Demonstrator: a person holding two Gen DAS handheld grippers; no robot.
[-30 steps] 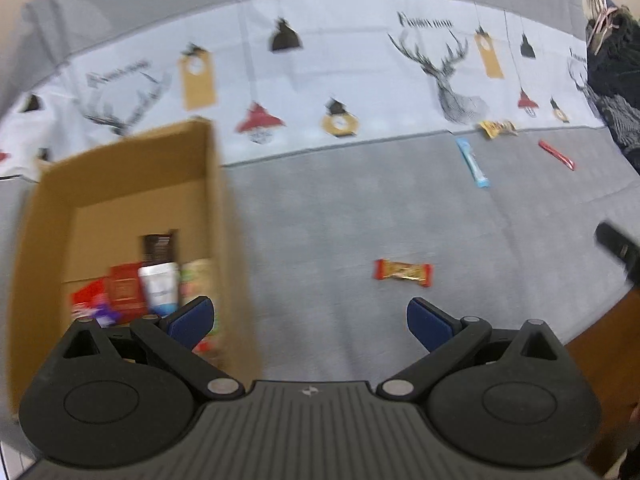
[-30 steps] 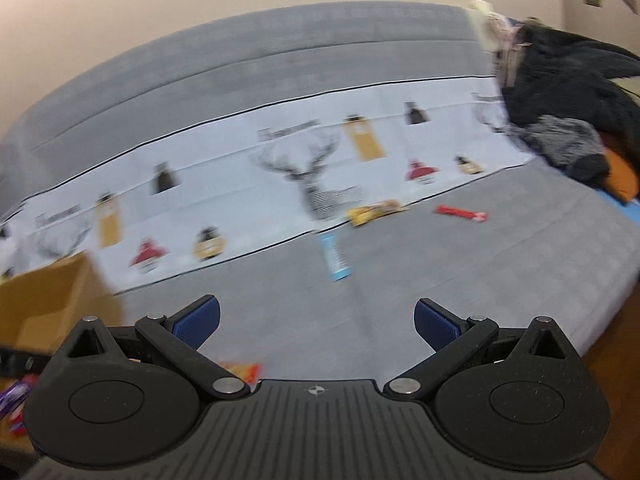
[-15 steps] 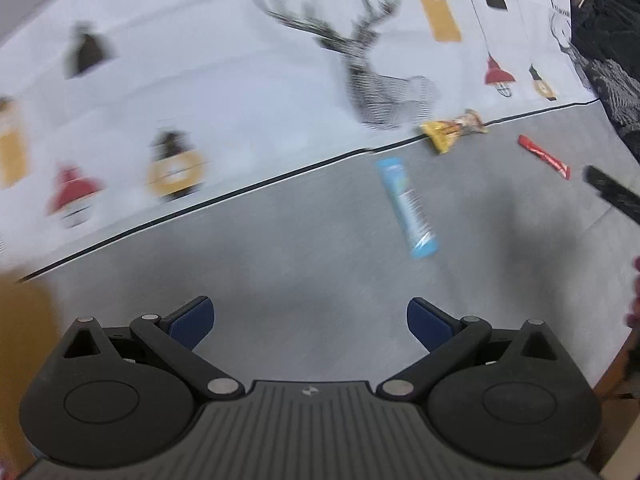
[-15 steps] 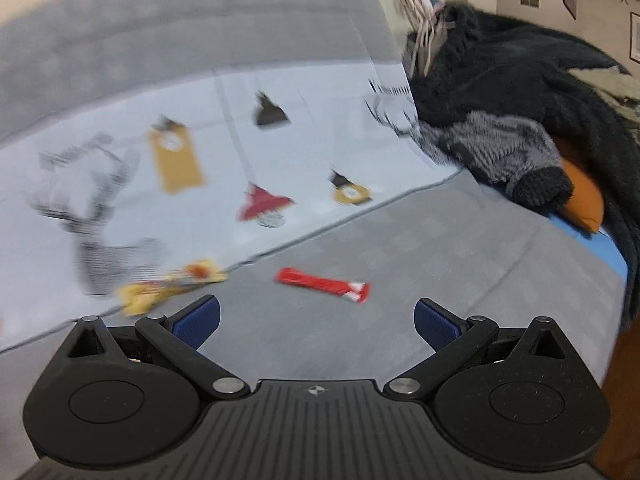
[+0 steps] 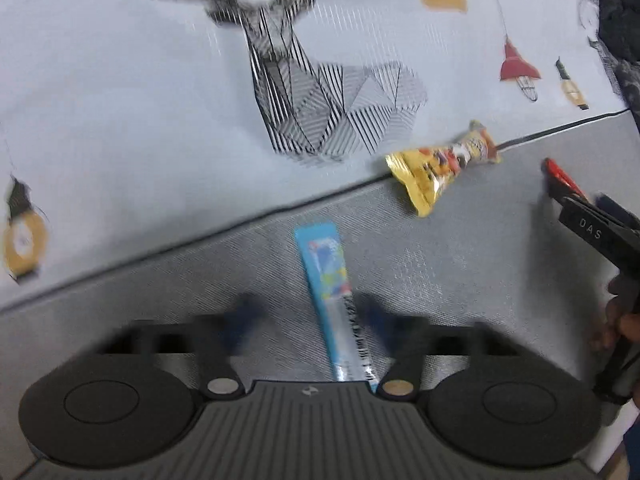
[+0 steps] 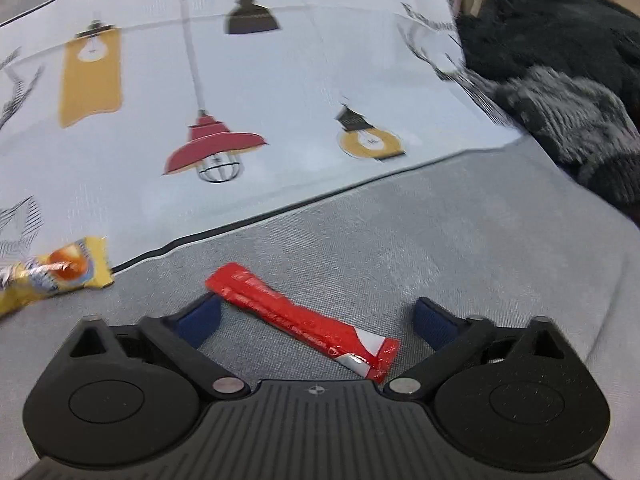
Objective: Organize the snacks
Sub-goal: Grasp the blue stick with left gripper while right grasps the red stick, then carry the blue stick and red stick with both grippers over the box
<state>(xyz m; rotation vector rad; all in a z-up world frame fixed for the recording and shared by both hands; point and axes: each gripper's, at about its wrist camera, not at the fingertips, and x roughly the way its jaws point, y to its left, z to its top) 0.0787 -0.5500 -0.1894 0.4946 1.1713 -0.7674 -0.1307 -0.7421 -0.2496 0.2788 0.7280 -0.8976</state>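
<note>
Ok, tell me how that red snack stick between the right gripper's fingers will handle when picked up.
The red snack stick looks thin and flat, so probably light and a bit floppy at the ends. Its glossy wrapper may slip. It lies diagonally across the open right gripper, so it might pivot when pinched.

The left gripper [image 5: 308, 320] is hovering low over the blue snack stick [image 5: 328, 280], its two fingers (blurred in this view) standing apart on either side of the stick's near half without touching it. The right gripper [image 6: 316, 320] is reaching over the red snack stick [image 6: 300, 320] with its jaws spread wide, one blue pad [image 6: 200, 316] lying just beside the stick's far end and the other pad sitting apart from its near end.
</note>
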